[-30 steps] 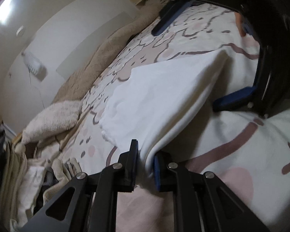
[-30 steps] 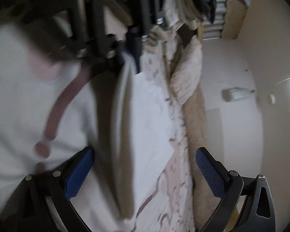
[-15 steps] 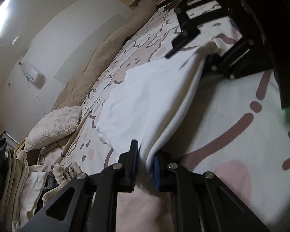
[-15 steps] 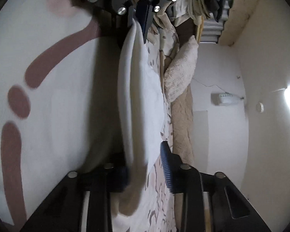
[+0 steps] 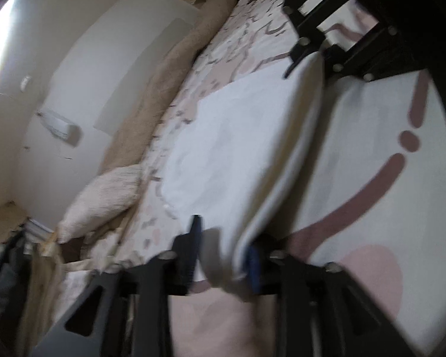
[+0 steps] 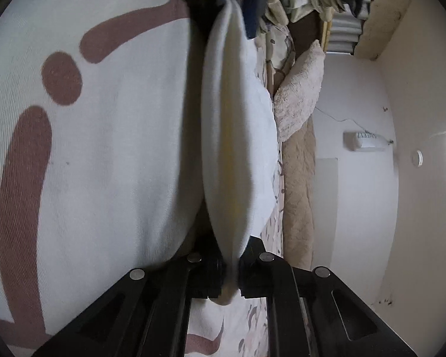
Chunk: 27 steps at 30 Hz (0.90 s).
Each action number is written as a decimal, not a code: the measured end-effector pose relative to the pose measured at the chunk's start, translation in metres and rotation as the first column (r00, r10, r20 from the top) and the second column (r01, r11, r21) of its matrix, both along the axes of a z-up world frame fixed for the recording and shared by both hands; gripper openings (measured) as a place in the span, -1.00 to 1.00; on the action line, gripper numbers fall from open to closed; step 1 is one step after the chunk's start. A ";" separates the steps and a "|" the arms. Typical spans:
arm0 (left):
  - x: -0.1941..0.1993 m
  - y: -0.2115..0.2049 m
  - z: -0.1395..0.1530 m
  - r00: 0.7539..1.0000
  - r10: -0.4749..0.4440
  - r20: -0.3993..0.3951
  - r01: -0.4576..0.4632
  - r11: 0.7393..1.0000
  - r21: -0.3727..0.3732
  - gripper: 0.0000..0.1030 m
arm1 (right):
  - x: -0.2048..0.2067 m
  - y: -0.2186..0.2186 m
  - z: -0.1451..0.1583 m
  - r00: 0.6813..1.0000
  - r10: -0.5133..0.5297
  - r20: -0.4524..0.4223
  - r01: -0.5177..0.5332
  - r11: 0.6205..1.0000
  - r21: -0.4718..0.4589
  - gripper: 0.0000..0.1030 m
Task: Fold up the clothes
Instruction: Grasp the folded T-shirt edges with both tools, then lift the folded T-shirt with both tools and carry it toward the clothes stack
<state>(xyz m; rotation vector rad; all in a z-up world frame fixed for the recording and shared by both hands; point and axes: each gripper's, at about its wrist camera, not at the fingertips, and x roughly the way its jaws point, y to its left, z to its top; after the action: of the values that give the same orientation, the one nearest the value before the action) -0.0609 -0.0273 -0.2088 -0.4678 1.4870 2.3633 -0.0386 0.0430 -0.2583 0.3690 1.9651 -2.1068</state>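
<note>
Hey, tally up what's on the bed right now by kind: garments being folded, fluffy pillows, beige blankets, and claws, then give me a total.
White garment: 1
Fluffy pillow: 1
Beige blanket: 1
Claws: 2, the left claw opening with the garment's edge between its pads, the right claw closing on the other end
Total: 5

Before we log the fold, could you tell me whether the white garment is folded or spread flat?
Folded: the garment shows a doubled edge with two layers, running between the right gripper and the left gripper.
</note>
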 end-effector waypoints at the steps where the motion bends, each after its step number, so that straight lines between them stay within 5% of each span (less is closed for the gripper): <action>1: 0.000 -0.001 0.001 1.000 0.006 -0.024 -0.006 1.000 -0.009 0.00 | 0.000 0.001 0.000 1.000 -0.001 -0.004 0.001 1.000 -0.008 -0.75; 10: 0.019 0.013 -0.022 0.980 -0.162 -0.113 0.130 0.960 -0.250 -0.32 | -0.008 0.005 0.004 0.999 -0.033 -0.025 0.031 0.995 -0.100 -0.75; 11: 0.017 0.013 -0.023 0.983 -0.159 -0.097 0.131 0.960 -0.249 -0.39 | -0.008 0.006 0.004 0.999 -0.033 -0.019 0.031 0.994 -0.107 -0.76; 13: 0.011 0.013 -0.025 0.992 -0.126 -0.025 0.116 0.966 -0.231 -0.83 | -0.011 0.008 0.007 1.000 -0.027 0.008 0.028 0.991 -0.130 -0.76; 17: -0.003 0.012 -0.012 0.995 -0.050 0.082 0.063 0.985 -0.160 -0.86 | -0.009 0.011 0.020 0.994 -0.014 0.111 0.032 0.987 -0.157 -0.82; 19: -0.010 0.012 0.006 0.994 -0.019 0.104 0.032 0.992 -0.125 -0.86 | -0.015 0.009 0.036 0.989 -0.006 0.146 0.024 0.992 -0.124 -0.84; 22: -0.027 0.005 0.062 0.998 0.036 0.054 -0.033 0.999 -0.040 -0.87 | -0.028 0.006 0.072 0.996 0.018 0.082 -0.012 0.997 -0.076 -0.85; 27: -0.060 -0.022 0.190 0.989 0.150 0.005 -0.149 0.971 0.189 -0.87 | -0.069 -0.016 0.196 0.999 -0.013 -0.052 0.006 0.991 -0.136 -0.85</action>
<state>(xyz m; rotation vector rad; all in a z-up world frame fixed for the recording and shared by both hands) -0.1213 -0.0491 -0.0184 -0.5382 1.2542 2.5955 -0.1079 0.0269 -0.0627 0.3010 1.8373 -2.2631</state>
